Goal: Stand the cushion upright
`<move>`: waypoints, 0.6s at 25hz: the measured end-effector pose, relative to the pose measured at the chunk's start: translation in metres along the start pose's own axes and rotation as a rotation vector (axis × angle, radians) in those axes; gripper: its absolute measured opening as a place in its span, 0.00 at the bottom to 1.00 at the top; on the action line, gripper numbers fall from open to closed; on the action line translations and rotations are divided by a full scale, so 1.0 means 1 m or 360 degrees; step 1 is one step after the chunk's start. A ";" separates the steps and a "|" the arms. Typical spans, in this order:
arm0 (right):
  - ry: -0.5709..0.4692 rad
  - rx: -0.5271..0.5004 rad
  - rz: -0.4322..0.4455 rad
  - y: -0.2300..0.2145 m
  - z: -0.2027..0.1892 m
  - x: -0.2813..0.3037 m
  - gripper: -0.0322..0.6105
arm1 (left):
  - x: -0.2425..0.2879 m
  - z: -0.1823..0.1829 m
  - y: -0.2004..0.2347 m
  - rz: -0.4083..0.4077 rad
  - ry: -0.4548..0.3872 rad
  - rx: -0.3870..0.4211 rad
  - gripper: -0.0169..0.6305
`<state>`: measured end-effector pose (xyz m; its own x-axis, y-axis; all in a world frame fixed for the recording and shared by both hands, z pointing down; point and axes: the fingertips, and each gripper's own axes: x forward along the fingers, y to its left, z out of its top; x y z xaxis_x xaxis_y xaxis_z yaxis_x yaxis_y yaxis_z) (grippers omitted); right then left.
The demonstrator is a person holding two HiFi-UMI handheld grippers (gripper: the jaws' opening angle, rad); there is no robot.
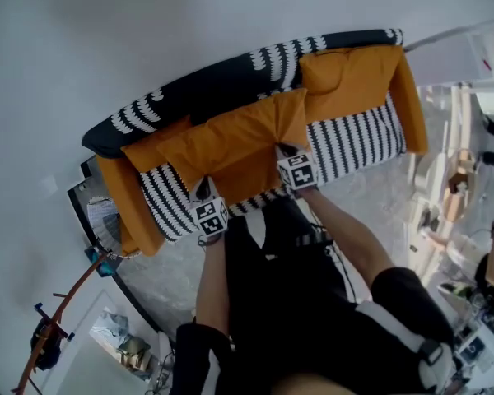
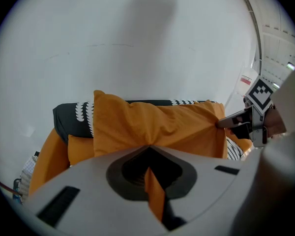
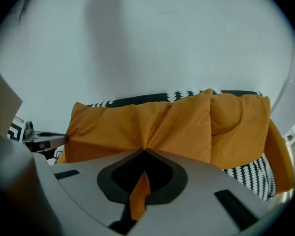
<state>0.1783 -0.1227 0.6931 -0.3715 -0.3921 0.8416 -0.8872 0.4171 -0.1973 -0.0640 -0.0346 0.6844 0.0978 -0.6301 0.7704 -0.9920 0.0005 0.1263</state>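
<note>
Just beside the cushion (image 1: pixel 230 134) — a second cushion (image 1: pixel 346 81), sofa back (image 1: pixel 222 81) behind.

Striped sofa (image 1: pixel 354 142) bearing orange cushions (image 1: pixel 230 138)

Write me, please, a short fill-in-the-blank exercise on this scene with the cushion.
1. The cushion held over the sofa is ____ in colour.
2. The left gripper has its jaws ____ on the cushion's fabric.
3. Counting the right gripper, ____ grippers hold the cushion.
Missing words: orange; shut; two.
</note>
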 end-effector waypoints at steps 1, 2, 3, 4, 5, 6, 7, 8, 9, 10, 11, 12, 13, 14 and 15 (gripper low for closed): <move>0.0009 0.0005 0.0015 -0.002 0.004 0.002 0.05 | 0.005 0.002 -0.002 0.0006 0.0001 -0.0001 0.03; 0.0014 0.0003 0.0021 -0.005 0.007 0.005 0.05 | 0.009 0.005 -0.003 0.0014 0.0000 -0.0002 0.02; 0.0015 -0.0008 0.0020 -0.010 0.010 0.009 0.05 | 0.014 0.008 -0.004 0.0022 0.0000 -0.0004 0.03; 0.0015 -0.0022 0.0013 -0.015 0.012 0.013 0.05 | 0.019 0.011 -0.005 0.0031 0.0000 -0.0006 0.03; 0.0014 -0.0037 0.0005 -0.021 0.015 0.017 0.05 | 0.023 0.014 -0.005 0.0038 0.0001 -0.0008 0.03; 0.0012 -0.0047 0.0003 -0.026 0.018 0.021 0.05 | 0.028 0.016 -0.006 0.0045 0.0002 -0.0009 0.03; 0.0012 -0.0047 0.0012 -0.028 0.022 0.024 0.05 | 0.033 0.019 -0.007 0.0051 0.0002 -0.0009 0.03; 0.0015 -0.0039 0.0026 -0.030 0.027 0.026 0.05 | 0.037 0.022 -0.008 0.0054 0.0001 -0.0007 0.03; 0.0016 -0.0034 0.0034 -0.033 0.030 0.028 0.05 | 0.042 0.025 -0.010 0.0057 0.0002 -0.0005 0.03; 0.0011 -0.0037 0.0032 -0.037 0.033 0.032 0.05 | 0.046 0.028 -0.010 0.0060 0.0003 -0.0003 0.03; 0.0002 -0.0045 0.0027 -0.041 0.036 0.037 0.05 | 0.051 0.032 -0.011 0.0063 0.0003 0.0001 0.02; -0.0009 -0.0054 0.0022 -0.046 0.040 0.042 0.05 | 0.056 0.035 -0.011 0.0066 0.0000 0.0005 0.02; -0.0012 -0.0058 0.0024 -0.049 0.043 0.047 0.05 | 0.061 0.039 -0.011 0.0070 -0.0003 0.0010 0.02; -0.0008 -0.0052 0.0032 -0.050 0.046 0.050 0.05 | 0.066 0.042 -0.011 0.0074 -0.0006 0.0014 0.03; 0.0000 -0.0044 0.0041 -0.049 0.050 0.051 0.05 | 0.071 0.044 -0.011 0.0079 -0.0007 0.0019 0.03</move>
<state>0.1894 -0.2048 0.7205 -0.3943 -0.3811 0.8363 -0.8695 0.4494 -0.2051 -0.0498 -0.1141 0.7101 0.0483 -0.6330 0.7727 -0.9965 0.0227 0.0809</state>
